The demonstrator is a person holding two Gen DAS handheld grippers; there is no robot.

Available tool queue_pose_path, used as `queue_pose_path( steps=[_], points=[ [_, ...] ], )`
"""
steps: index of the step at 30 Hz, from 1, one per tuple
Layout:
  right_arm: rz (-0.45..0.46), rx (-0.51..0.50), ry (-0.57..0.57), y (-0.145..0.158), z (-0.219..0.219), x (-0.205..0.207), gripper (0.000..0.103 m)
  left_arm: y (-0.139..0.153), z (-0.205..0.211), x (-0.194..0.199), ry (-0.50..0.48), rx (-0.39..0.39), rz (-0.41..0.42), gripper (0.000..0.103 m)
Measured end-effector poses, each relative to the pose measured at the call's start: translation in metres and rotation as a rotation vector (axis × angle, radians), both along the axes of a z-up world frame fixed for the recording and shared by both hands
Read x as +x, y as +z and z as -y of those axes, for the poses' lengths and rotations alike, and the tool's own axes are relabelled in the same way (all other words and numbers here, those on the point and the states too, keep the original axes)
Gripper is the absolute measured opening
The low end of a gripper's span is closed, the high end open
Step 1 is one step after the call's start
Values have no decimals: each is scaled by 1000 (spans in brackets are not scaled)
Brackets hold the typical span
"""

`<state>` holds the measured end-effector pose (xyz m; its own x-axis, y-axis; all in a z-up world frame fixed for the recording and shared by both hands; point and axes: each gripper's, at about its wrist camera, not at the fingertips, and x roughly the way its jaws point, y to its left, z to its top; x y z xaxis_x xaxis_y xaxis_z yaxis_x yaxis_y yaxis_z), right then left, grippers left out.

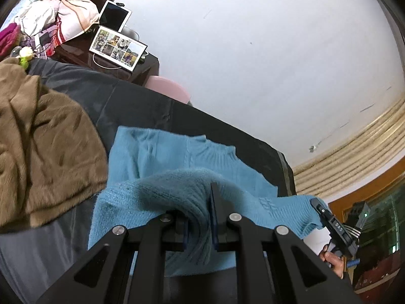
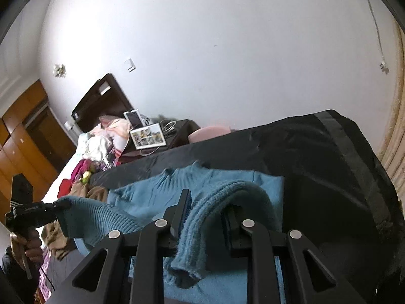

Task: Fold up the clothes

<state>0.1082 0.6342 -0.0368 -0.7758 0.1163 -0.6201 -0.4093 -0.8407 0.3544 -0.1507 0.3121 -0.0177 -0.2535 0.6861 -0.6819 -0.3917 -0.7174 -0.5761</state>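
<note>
A blue knitted sweater (image 1: 162,152) lies on a black-covered surface (image 1: 141,103), its collar at the far side. My left gripper (image 1: 200,202) is shut on a bunched fold of the sweater at its near left part. My right gripper (image 2: 205,202) is shut on a sleeve of the sweater (image 2: 227,192), whose cuff hangs down between the fingers. In the left wrist view the right gripper (image 1: 329,217) shows at the right, at the sweater's hem. In the right wrist view the left gripper (image 2: 45,207) shows at the left, clamped on the ribbed edge. The sweater's near half is lifted off the surface.
A brown fleece garment (image 1: 43,139) lies left of the sweater. A pile of clothes (image 1: 50,17), a tablet (image 1: 115,15) and a photo sheet (image 1: 117,48) sit on a dark table behind. A pink stool (image 1: 169,87) stands by the white wall. A wooden wardrobe (image 2: 22,136) stands at the left.
</note>
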Motion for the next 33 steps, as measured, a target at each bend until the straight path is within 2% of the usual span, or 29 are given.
queue_pose_path(
  steps=[6, 11, 12, 13, 15, 19, 20, 23, 28, 31, 33],
  points=[
    [60, -6, -49, -16, -22, -23, 24, -22, -26, -37, 9, -45, 36, 14],
    [84, -137, -78, -43, -47, -33, 27, -53, -32, -64, 65, -68, 139, 15],
    [85, -154, -85, -47, -51, -33, 32, -58, -32, -67, 73, -67, 157, 18],
    [82, -166, -96, -50, -55, -32, 49, -63, -32, -71, 77, -68, 169, 19],
    [52, -182, -122, -51, -59, -27, 76, -68, -32, -74, 76, -76, 174, 22],
    [9, -195, -138, -45, -68, -24, 77, -68, -30, -84, 86, -32, 186, 30],
    [12, -184, -133, -44, -67, -25, 77, -66, -29, -86, 90, -16, 189, 31],
    [39, -124, -109, -40, -61, -28, 77, -59, -22, -92, 111, 6, 163, 42],
    [153, 25, -6, -45, -31, -32, 77, -51, -11, -90, 109, -30, 98, 57],
    [235, 131, 60, -54, -11, -27, 77, -49, -6, -84, 78, -53, 79, 58],
    [257, 137, 99, -57, -4, -22, 77, -48, -6, -76, 37, -77, 60, 58]
  ],
)
